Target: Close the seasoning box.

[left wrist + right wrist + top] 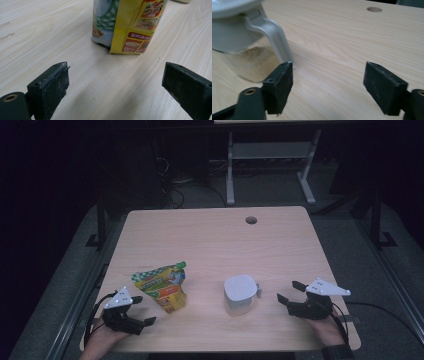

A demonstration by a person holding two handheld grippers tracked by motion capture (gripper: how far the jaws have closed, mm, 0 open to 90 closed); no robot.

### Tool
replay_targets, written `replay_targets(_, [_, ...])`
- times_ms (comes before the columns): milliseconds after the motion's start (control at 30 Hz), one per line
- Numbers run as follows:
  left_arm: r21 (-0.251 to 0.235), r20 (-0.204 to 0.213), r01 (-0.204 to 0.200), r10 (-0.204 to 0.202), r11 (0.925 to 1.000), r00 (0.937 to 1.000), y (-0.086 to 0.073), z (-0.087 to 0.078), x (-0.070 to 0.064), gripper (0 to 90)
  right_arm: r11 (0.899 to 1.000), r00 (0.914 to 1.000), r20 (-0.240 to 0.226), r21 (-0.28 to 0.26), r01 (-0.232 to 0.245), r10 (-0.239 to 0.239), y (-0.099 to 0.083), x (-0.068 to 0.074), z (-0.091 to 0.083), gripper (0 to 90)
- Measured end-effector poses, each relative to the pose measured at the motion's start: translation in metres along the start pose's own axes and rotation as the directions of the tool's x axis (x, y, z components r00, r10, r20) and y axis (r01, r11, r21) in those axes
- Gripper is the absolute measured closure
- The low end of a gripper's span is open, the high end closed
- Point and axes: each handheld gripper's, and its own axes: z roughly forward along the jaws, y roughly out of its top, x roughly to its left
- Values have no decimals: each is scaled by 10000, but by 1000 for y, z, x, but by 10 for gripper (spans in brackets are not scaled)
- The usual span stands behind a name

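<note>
At the near left edge of the pale wooden table (215,240), the left gripper (142,310) sits low with its two black jaws spread wide apart, nothing between them. Just ahead of it stands a yellow and green printed stand-up pouch with a green screw cap (162,287), upright and leaning slightly, its cap at the upper right. In the left gripper view the pouch (127,25) shows a green checked panel, food pictures and a red label on its yellow side; its base rests on the table, apart from both jaws.

Right of the pouch, near the table's middle front, stands a clear glass jar with a grey-white plastic lid and side handle (240,295). In the right gripper view the jar (244,42) holds a thin brownish powdery residue on its wall; the contents are otherwise hard to tell.

The right gripper (290,291) lies just beside the jar's handle, jaws open wide, holding nothing
</note>
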Motion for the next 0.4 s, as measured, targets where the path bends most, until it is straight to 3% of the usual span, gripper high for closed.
replay_targets(233, [22, -21, 25, -25, 10000, 10000, -1, 2, 0, 68, 9993, 9992, 383, 367, 57, -71, -10, -4, 6, 151])
replay_targets(400, [30, -32, 30, -30, 10000, 10000, 0, 2, 0, 68, 9995, 9991, 406, 286, 104, -115, -10, -3, 7, 141])
